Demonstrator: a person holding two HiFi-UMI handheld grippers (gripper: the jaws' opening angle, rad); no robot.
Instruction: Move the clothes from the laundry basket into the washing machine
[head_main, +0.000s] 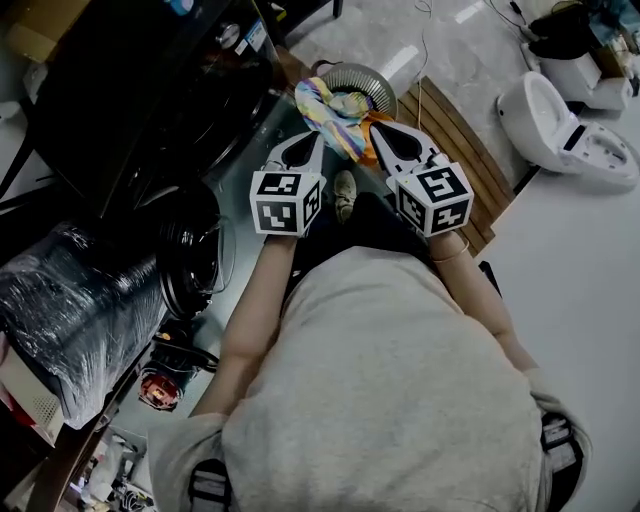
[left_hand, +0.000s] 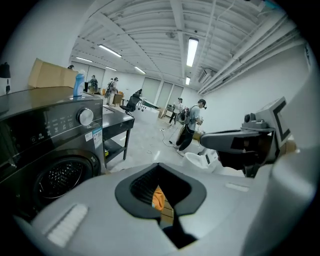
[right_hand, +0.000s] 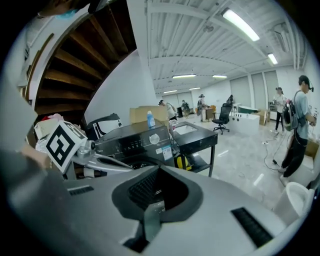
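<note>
The clothes (head_main: 330, 110) sit as one bright bundle in the basket (head_main: 375, 80), straight ahead of the person and just beyond both claw tips. The washer (left_hand: 50, 135) stands off to the left with its drum (left_hand: 62, 176) open. The left gripper (head_main: 310, 140) and right gripper (head_main: 385, 132) are both clenched with nothing in them. The orange scrap seen through the left jaws is cloth lying beyond them, not a catch. The main risk is arriving at the bundle with the jaws closed, which would only poke the cloth deeper into the basket, so both claws need to open first. A pinch on a single fold may drag the tangled rest over the rim and onto the floor, or pull the light-looking basket along the slats (head_main: 450, 140) (how much it weighs is a guess). On the way left, a trailing end could catch on the washer door. In the head view the bundle's long axis runs on a diagonal from upper left to lower right. Its orange end spills over the near rim towards the right gripper, and its pale, striped end points towards the washer side.
</note>
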